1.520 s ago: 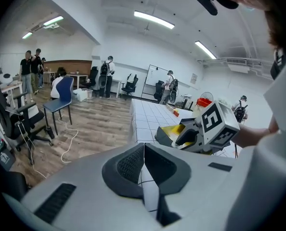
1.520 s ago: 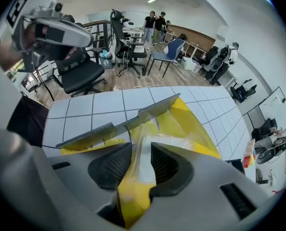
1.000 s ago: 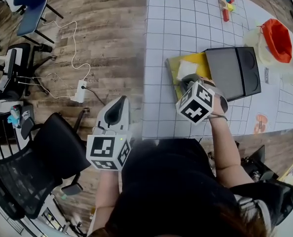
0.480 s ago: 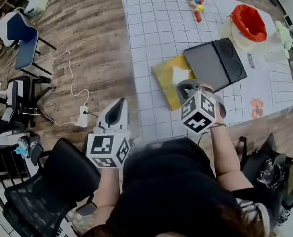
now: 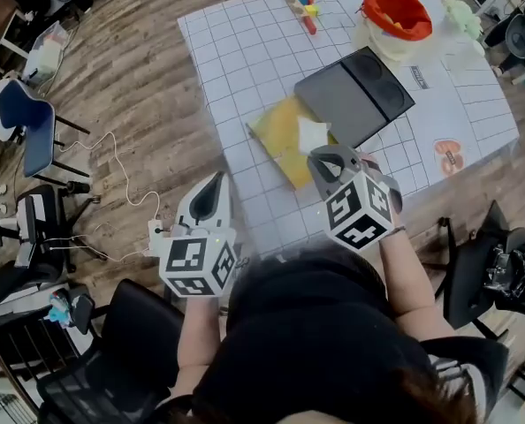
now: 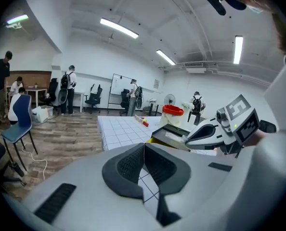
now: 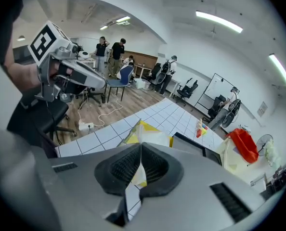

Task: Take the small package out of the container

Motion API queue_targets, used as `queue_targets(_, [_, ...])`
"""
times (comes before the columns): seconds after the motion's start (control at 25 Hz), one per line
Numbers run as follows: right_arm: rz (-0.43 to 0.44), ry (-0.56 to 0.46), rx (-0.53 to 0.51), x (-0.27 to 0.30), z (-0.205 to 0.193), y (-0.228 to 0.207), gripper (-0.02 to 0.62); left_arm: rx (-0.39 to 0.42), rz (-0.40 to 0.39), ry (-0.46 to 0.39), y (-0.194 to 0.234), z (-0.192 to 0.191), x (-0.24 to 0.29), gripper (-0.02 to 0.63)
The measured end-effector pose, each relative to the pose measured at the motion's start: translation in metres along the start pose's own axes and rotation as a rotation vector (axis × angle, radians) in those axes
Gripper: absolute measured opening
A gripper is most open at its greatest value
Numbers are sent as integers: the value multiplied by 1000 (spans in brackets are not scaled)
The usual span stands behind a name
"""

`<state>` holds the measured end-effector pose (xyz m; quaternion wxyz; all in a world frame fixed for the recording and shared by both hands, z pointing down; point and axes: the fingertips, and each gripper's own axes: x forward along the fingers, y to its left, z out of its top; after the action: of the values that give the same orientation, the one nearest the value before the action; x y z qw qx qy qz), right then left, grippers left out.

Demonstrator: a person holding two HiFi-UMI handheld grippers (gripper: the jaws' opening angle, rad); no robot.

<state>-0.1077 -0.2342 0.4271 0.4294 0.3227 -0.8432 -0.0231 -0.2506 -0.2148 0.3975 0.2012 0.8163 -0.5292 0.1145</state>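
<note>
Jaws of right gripper [image 5: 322,155] clamped on small package [image 5: 313,134], a flat white packet, held over the yellow container [image 5: 276,135] on the gridded desk [image 5: 245,51], just beside a black tray [image 5: 355,95]. Left gripper [image 5: 215,184] out over the wooden floor [image 5: 139,78], off the desk, jaws pressed together, nothing between them.

The head view has swung: the gridded table [image 5: 245,42] and yellow container [image 5: 276,135] have turned counterclockwise, the orange bag [image 5: 395,9] has gone from 2 to 1 o'clock, and the right gripper [image 5: 323,157] with its small package [image 5: 313,133] sits slightly nearer 6 o'clock.
</note>
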Motion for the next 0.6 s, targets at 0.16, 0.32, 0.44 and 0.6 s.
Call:
queue_targets(0.16, [-37, -29, 46, -12, -1, 5, 20, 26, -22, 2, -5, 0, 1, 28])
queue_targets(0.32, [-55, -67, 104, -22, 1, 9, 20, 46, -32, 0, -7, 1, 2, 28])
queue_targets(0.44, [-66, -95, 135, -28, 2, 10, 20, 58, -38, 2, -9, 1, 2, 28])
queue_targets(0.6, [-81, -127, 169, -34, 5, 9, 20, 65, -40, 6, -10, 1, 3, 28])
